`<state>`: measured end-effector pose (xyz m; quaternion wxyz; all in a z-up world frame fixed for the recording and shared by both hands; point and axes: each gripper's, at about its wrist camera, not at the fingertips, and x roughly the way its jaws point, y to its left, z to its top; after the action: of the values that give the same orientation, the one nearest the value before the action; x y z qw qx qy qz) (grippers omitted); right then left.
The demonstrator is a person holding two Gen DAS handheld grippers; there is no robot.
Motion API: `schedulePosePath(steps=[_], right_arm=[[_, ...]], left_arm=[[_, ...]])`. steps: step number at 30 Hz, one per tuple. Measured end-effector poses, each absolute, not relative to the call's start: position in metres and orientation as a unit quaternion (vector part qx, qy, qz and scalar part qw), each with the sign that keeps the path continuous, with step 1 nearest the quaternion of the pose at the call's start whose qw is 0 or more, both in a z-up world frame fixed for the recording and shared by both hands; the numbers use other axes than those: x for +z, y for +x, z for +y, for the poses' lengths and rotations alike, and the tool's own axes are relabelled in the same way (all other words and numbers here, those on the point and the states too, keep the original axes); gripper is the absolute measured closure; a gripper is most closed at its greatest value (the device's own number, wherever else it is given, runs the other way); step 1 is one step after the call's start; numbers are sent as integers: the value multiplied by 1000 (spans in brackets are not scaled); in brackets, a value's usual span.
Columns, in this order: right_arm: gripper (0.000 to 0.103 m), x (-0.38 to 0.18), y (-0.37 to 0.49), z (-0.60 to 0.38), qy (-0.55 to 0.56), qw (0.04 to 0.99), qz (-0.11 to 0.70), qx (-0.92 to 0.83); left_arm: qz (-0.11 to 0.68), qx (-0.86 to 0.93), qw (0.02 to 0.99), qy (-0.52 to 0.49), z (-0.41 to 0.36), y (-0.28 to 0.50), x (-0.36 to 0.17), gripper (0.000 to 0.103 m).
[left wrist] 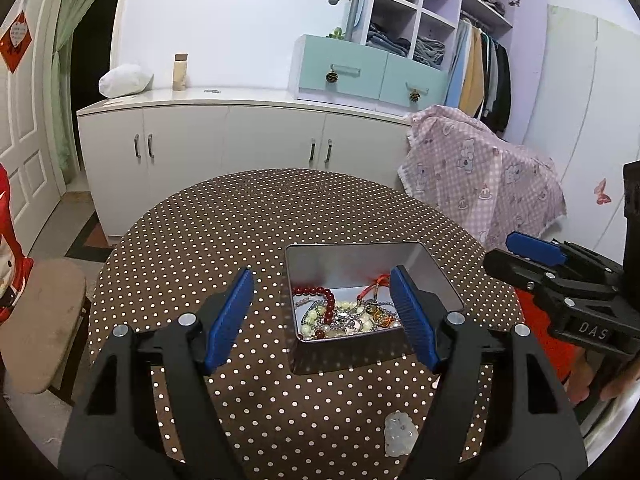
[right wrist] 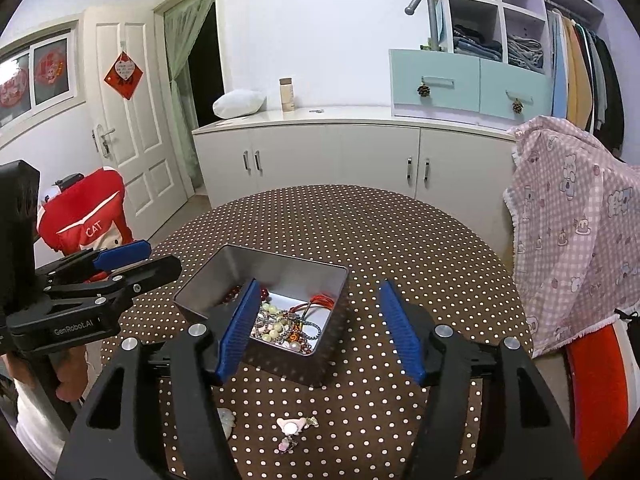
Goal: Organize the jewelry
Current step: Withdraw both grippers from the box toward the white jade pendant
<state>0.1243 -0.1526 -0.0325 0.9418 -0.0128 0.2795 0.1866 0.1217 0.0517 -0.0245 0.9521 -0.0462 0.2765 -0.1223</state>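
We see an open rectangular silver metal tin [left wrist: 372, 256] standing upright on the round table under a brown cloth with white polka dots [left wrist: 224, 224], its mouth facing up. In the left wrist view its long axis runs roughly across the picture; in the right wrist view it sits askew, one corner turned toward us. Inside lies a tangle of jewelry [left wrist: 344, 312]: dark red beads, pale pearls, silver chains and a red cord. Our left gripper [left wrist: 322, 316] has its blue-padded jaws spread apart with nothing between them, hovering just in front of the tin. Our right gripper [right wrist: 320, 328] is likewise released and empty. A pale translucent stone pendant [left wrist: 398, 434] and a small pink charm piece [right wrist: 294, 426] lie on the cloth near us, outside the tin.
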Motion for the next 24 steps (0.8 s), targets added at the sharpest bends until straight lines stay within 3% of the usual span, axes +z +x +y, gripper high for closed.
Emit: schedulePosePath(steps=[24], right_arm=[[34,-63,108,-173,18,933,318,169]], left_arm=[[302,-108,946,-40,53,95,-45,32]])
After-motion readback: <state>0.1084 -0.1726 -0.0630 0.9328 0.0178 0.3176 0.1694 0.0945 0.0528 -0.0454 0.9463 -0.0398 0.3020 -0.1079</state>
